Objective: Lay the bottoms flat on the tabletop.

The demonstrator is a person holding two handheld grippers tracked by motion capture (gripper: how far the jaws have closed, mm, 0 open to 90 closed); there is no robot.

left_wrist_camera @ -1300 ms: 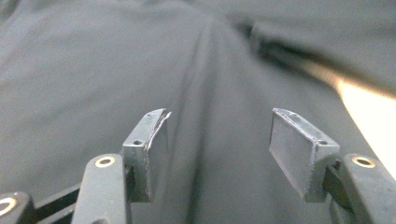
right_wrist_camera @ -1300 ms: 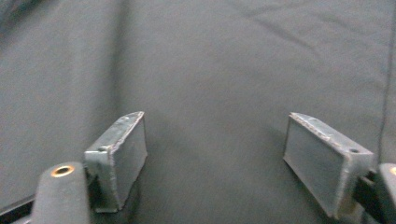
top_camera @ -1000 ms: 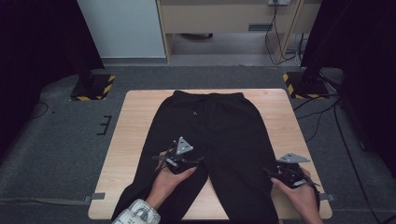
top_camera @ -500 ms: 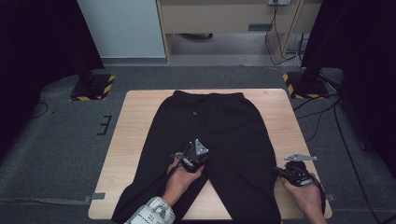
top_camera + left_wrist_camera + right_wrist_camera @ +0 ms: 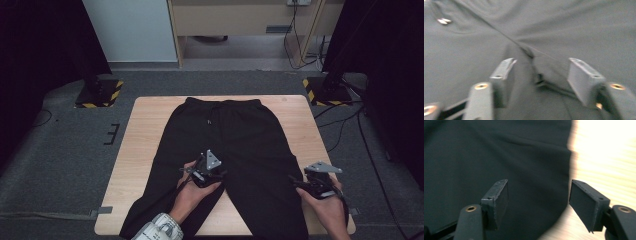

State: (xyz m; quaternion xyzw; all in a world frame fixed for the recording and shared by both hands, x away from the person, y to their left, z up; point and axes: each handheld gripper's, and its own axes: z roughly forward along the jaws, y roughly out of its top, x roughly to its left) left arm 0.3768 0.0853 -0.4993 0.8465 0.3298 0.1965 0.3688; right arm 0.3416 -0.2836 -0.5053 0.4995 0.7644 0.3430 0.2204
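Grippers, left (image 5: 540, 75) and right (image 5: 537, 195), just opened, above trousers (image 5: 235, 145).

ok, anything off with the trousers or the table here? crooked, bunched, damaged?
Nothing stands out. The black trousers lie flat and roughly centred on the wooden table, waistband at the far edge, legs spread toward the near edge. Only soft creases around the crotch seam; no tear or stain visible.

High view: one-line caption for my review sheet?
Black trousers spread flat on wooden table; left gripper at crotch, right gripper at outer leg edge.
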